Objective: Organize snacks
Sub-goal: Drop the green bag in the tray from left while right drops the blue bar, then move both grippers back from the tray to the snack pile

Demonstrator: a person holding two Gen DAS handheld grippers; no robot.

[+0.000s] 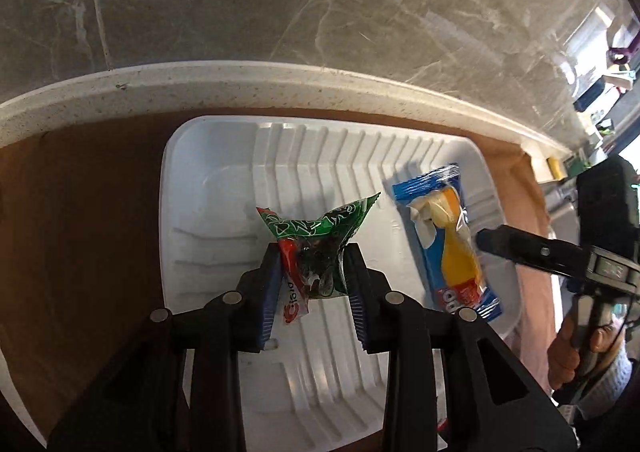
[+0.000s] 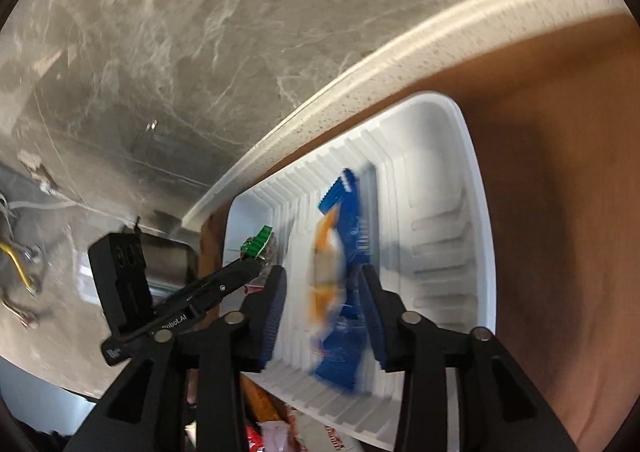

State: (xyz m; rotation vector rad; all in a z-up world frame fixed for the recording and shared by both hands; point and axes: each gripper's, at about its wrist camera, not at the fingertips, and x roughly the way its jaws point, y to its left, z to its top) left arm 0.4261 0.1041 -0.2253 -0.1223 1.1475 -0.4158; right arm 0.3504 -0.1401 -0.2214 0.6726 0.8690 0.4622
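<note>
My left gripper [image 1: 312, 256] pinches a crinkly green and red plastic snack packet [image 1: 316, 248] by its lower half, both blue pads against the wrapper, and holds it over the middle of the ribbed white foam tray [image 1: 192, 212] that sits on the brown table [image 1: 80, 232] against the speckled white ledge [image 1: 240, 80]. To do this well I judge I should bring the packet down until its belly meets the tray floor before I let the jaws part, because a puffy wrapper dropped from a height could bounce or slide against its neighbour. I would also set it parallel to the long blue and orange wrapped bar [image 1: 448, 240] that lies flat along the tray's right side, leaving a gap between the two so the row reads tidy. To the right, my right gripper [image 2: 324, 288] has its jaws spread with that bar lying between them; in its own view the bar is blurred, but the pads stand clear of its edges, so I take it as released. That hand should lift straight up and away without clipping the wrapper's crimped end or nudging the light tray, which would shift easily on the smooth table.
</note>
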